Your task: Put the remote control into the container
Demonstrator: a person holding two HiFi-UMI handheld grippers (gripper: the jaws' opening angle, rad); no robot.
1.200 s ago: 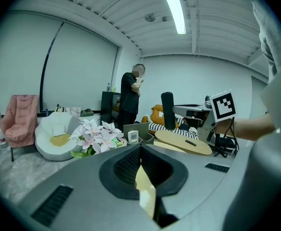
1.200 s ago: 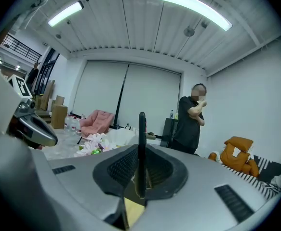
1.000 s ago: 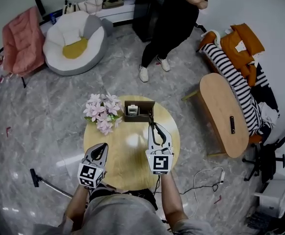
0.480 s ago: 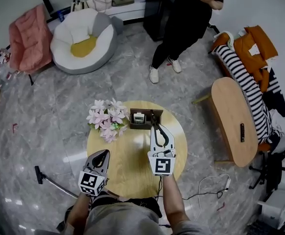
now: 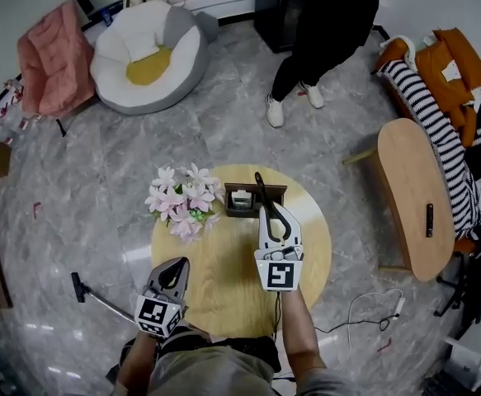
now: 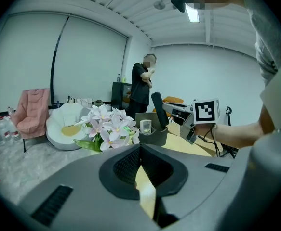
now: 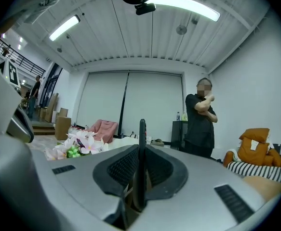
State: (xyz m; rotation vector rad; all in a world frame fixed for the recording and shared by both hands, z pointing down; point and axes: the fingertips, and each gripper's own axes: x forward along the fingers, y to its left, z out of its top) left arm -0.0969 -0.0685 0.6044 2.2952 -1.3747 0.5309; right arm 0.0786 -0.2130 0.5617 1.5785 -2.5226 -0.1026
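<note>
A long black remote control [image 5: 263, 193] stands up between the jaws of my right gripper [image 5: 269, 211], which is shut on its lower end. Its top reaches over the dark brown container [image 5: 280, 192] at the far side of the round wooden table [image 5: 223, 283]. In the container stands a small white remote [image 5: 241, 199]. The left gripper view shows the black remote [image 6: 157, 109] upright just above the container [image 6: 154, 137], and in the right gripper view the remote [image 7: 142, 143] rises straight from the jaws. My left gripper [image 5: 176, 265] hovers at the table's near left edge, shut and empty.
A bunch of pink and white flowers [image 5: 181, 200] lies left of the container. A person [image 5: 323, 31] stands on the marble floor beyond the table. To the right are a long wooden side table [image 5: 413, 196] and a sofa with cushions [image 5: 455, 73]. A beanbag [image 5: 145, 56] sits at the back left.
My right gripper has carried the black remote from the container's right edge to over its middle. The left gripper has kept its place. The head view has shifted.
</note>
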